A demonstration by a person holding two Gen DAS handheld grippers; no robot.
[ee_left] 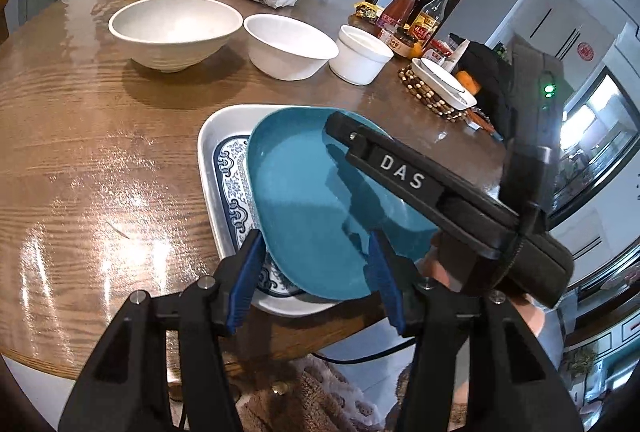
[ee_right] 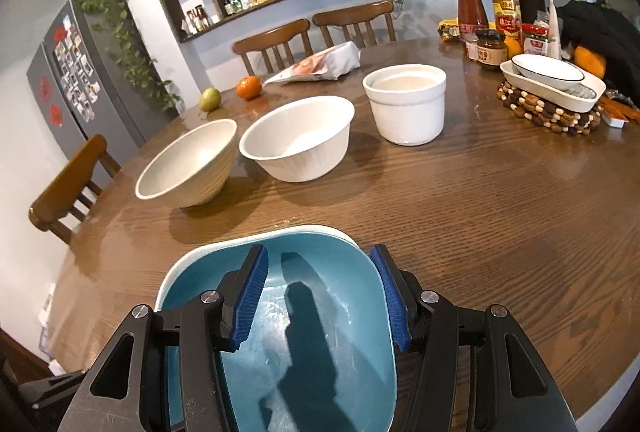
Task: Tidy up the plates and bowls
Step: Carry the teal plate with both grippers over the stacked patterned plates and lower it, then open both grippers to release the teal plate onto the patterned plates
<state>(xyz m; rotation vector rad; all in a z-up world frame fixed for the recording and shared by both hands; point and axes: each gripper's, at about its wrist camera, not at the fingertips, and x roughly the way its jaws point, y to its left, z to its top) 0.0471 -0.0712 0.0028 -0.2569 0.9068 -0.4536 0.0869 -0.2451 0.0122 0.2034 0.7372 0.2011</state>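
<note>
The blue plate (ee_left: 304, 200) covers most of the patterned plate (ee_left: 230, 184) under it, so only one strip of the blue and white pattern shows. In the right wrist view the blue plate runs off the bottom edge, and the white plate below it shows just a thin rim. The right gripper (ee_left: 420, 176) lies across the far side of the blue plate in the left wrist view and hides that edge. You cannot tell if its tips touch the plate. The words on the bottles (ee_right: 506, 8) and jars (ee_right: 490, 48) are too small to read. A dark bag (ee_right: 600, 28) is cut off at the right edge
</note>
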